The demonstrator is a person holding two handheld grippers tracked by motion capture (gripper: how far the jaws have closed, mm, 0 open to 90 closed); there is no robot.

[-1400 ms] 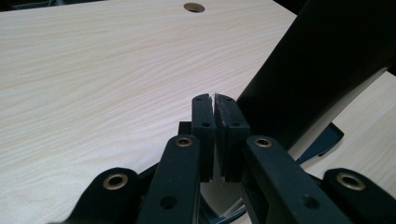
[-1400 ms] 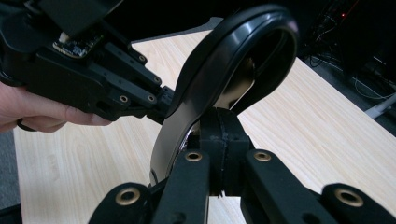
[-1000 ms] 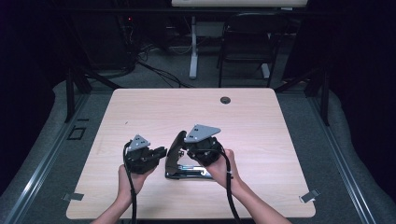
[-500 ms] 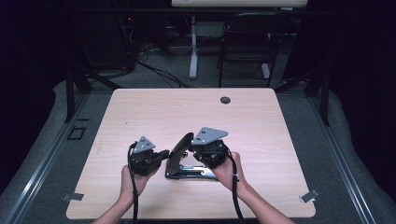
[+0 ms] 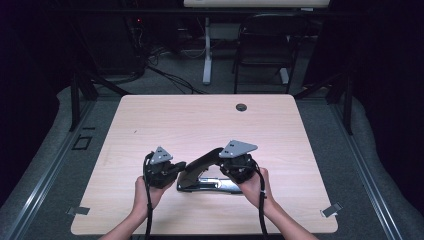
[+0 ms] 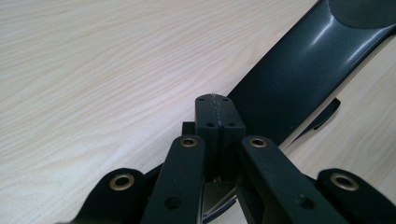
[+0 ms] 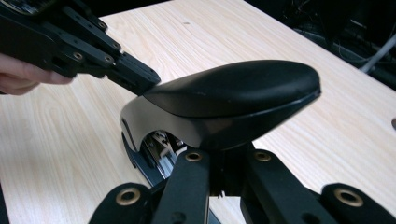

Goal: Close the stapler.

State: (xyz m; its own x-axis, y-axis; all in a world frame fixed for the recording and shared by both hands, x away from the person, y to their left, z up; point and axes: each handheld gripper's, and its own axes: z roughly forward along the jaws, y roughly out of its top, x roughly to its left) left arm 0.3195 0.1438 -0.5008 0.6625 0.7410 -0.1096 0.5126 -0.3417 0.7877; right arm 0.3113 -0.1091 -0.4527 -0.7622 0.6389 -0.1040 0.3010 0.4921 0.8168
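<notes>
Stapler point(image 5: 207, 172) lies near the front middle of the wooden surface point(image 5: 200, 120), lid raised. Left tongs point(image 5: 181, 166), shut with nothing between them, touch its hinge end, likely bracing it. Right tongs point(image 7: 223, 163), also shut, sit beneath the raised lid, seemingly propping it.

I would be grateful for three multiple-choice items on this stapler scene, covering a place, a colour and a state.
1. Where on the table does the stapler lie?
A. far edge
B. near edge, between the grippers
C. left corner

2. What colour is the stapler's handle?
A. black
B. red
C. white

3. How do the left gripper jaws stand?
A. wide open
B. shut, tip at the stapler's handle
C. clamped round a cable

Answers: 1 B, since the high view shows it near the person's hands, with the right gripper beside it; 2 A, since the right gripper view shows a glossy black handle; 3 B, since the left gripper view shows both pads pressed together.
</notes>
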